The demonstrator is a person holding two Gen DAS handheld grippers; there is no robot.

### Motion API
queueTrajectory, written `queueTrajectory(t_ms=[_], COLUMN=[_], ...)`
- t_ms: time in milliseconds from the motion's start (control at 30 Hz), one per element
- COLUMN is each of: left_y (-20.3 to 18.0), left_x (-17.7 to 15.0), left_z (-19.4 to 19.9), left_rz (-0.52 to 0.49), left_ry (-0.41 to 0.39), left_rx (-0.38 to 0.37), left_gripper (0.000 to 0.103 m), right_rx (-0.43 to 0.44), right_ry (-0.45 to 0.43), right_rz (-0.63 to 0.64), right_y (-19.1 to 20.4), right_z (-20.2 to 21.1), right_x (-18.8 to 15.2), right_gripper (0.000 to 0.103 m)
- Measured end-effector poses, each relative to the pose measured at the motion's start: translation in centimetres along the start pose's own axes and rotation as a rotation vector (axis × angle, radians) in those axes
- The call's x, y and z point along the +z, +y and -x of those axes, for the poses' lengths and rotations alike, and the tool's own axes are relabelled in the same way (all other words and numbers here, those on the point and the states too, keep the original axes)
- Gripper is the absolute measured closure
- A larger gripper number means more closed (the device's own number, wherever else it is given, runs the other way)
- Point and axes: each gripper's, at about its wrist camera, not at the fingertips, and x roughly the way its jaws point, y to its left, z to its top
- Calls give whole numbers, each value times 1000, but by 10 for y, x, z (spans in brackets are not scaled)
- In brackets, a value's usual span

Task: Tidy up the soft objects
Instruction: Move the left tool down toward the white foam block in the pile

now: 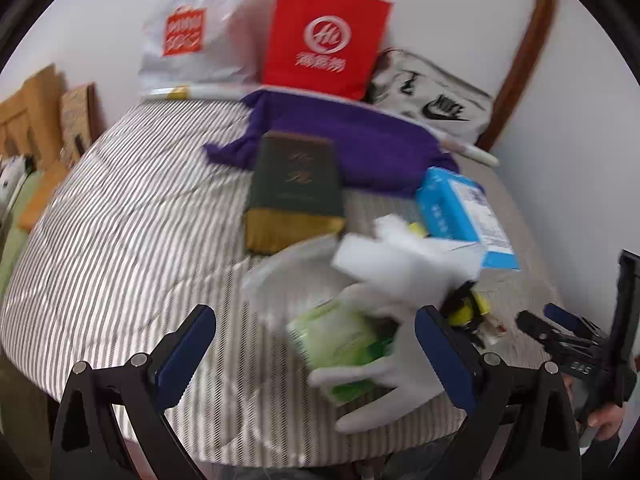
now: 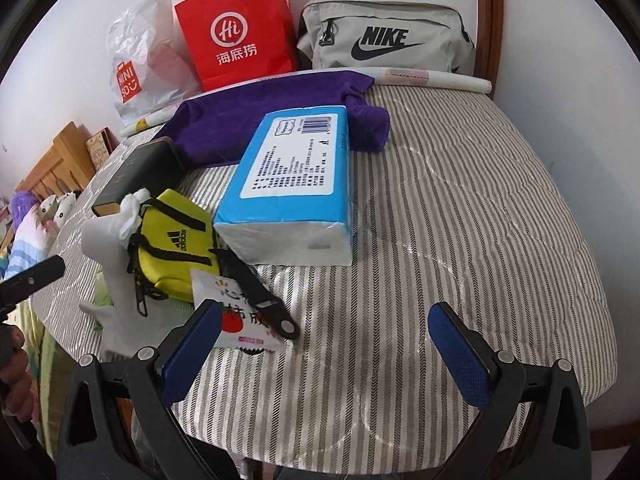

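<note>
The white glove (image 1: pixel 400 364) lies on the striped bed (image 1: pixel 120 220) just ahead of the released left claw (image 1: pixel 316 344), fingers pointing toward it (over a green packet (image 1: pixel 340 344)). The right claw (image 2: pixel 324 340), also released, hangs over bare bedding well to the glove's right, so I judge the left nearer.

Both wrist views look down close across the striped bed (image 2: pixel 460 208) toward the wall, sharing the blue tissue pack (image 1: pixel 460 208).
</note>
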Motion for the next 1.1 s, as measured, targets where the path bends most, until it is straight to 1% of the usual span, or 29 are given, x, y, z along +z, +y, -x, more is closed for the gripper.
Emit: queueTrajectory(t_ms=[100,200,300,367,400,500,600,667,733,800,900,1033,1100], left_y=[-20,-44,-58,-63,-65,-69,-68,-66,-62,-58,-48,-30,-26], left_x=[3,5,5,4,4,6,10,12,14,15,14,15,16], left_z=[0,-8,-15,-20,-23,-33,-45,-49,-48,-44,-38,-30,-27], left_rz=[-91,-209,-273,-286,-290,-296,-297,-287,-269,-258,-257,-219,-221], left_ry=[-28,-31,-22,-5,1,12,19,19,26,24,20,13,8], left_rx=[32,63,68,54,53,86,146,144,122,113,139,136,150], left_gripper=[3,3,3,3,3,3,3,4,8,9,9,9,9], right_rx=[6,12,18,25,33,43,53,58,61,63,69,69,68], right_ry=[2,7,2,0,-1,6,19,27,35,41,50,53,55], right_rz=[-13,-16,-8,-14,-19,-28,-32,-36,-38,-41,-46,-45,-44], right_y=[-2,-4,-5,-8,-9,-13,-15,-16,-17,-17,-18,-18,-18], right_z=[-3,-6,-5,-4,-3,-5,-10,-13,-16,-19,-21,-23,-23], right_x=[2,2,1,0,0,-1,-2,-4,-5,-6,-6,-6,-6], right_gripper=[1,1,1,1,1,1,1,1,1,1,1,1,1])
